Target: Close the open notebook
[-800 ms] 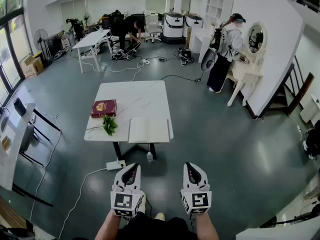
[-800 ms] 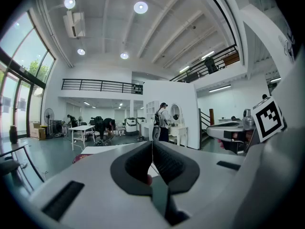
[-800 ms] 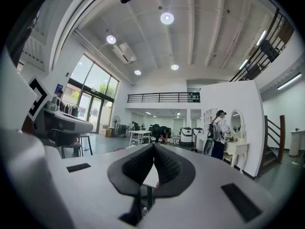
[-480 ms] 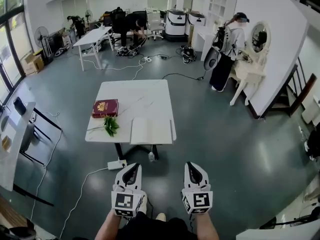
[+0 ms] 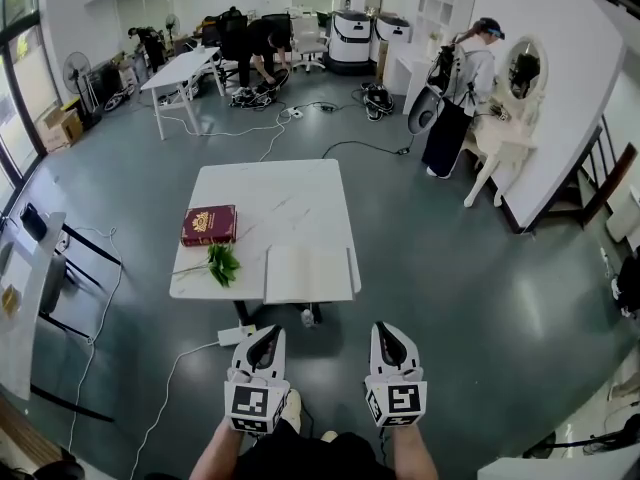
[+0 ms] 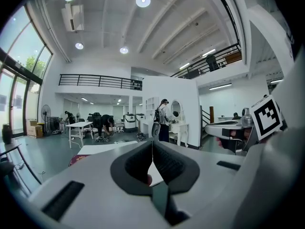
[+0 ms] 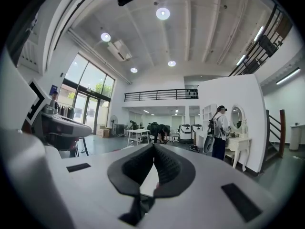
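- The setting is a large hall with a grey floor (image 5: 450,268). A white table (image 5: 270,183) stands in the middle of the head view.
- The open notebook (image 5: 307,274) lies flat, pages up, at the table's near edge, close to the near right corner.
- A green sprig (image 5: 222,263) lies just left of the notebook. A red book (image 5: 209,224) lies closed beyond the sprig, near the left edge.
- A power strip (image 5: 237,335) with a white cable lies on the floor below the table's near edge.
- Both forearms enter from the bottom edge of the head view, side by side and roughly parallel.
- The left gripper (image 5: 264,340) and the right gripper (image 5: 386,336) are held over the floor, short of the table and well apart from the notebook.
- Both grippers point forward toward the table. Each marker cube faces up toward the head camera.
- Left gripper view: the jaws are pressed together along a single seam, with nothing between them. The table top shows beyond the tips.
- Right gripper view: the jaws are likewise fully together and empty, and the view runs about level across the hall.
- In the background, a person (image 5: 455,98) stands at a white dressing table (image 5: 495,143) with an oval mirror, on the right.
- Another person (image 5: 262,43) bends over near a second white table (image 5: 180,73) at the far end.
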Action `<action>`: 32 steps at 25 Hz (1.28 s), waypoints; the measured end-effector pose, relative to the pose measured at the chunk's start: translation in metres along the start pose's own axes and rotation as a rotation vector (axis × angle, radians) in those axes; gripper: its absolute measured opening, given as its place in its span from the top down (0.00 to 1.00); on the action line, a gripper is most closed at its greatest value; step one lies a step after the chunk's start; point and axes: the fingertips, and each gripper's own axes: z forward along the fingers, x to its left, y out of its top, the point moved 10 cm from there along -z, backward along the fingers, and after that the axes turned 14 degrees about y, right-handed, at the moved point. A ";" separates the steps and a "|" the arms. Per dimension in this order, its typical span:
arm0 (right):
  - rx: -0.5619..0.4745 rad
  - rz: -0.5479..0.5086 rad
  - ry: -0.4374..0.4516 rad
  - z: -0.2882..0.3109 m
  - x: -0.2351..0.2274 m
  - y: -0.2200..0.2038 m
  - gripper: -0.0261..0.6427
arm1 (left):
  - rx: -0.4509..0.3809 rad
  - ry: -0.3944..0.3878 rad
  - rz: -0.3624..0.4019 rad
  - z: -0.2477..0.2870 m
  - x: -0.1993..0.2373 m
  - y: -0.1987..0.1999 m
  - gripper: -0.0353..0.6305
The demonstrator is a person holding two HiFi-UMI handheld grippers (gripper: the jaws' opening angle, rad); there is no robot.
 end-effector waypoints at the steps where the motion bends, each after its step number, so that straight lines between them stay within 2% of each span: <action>1: 0.002 0.003 -0.006 0.007 -0.002 0.001 0.94 | 0.001 -0.005 0.002 0.007 0.003 0.002 0.91; 8: 0.018 0.014 -0.061 0.051 -0.013 0.011 0.94 | 0.010 -0.067 0.014 0.061 0.025 0.017 0.91; 16: 0.041 0.022 -0.168 0.098 -0.024 0.003 0.94 | 0.015 -0.179 0.023 0.131 0.046 0.009 0.91; 21: 0.072 0.050 -0.211 0.116 -0.036 -0.011 0.94 | 0.045 -0.227 0.020 0.165 0.049 -0.003 0.91; 26: 0.112 0.089 -0.224 0.138 -0.060 -0.035 0.94 | 0.102 -0.247 0.025 0.203 0.041 -0.019 0.91; 32: 0.175 0.145 -0.183 0.169 -0.098 -0.076 0.94 | 0.183 -0.229 0.031 0.249 0.024 -0.045 0.91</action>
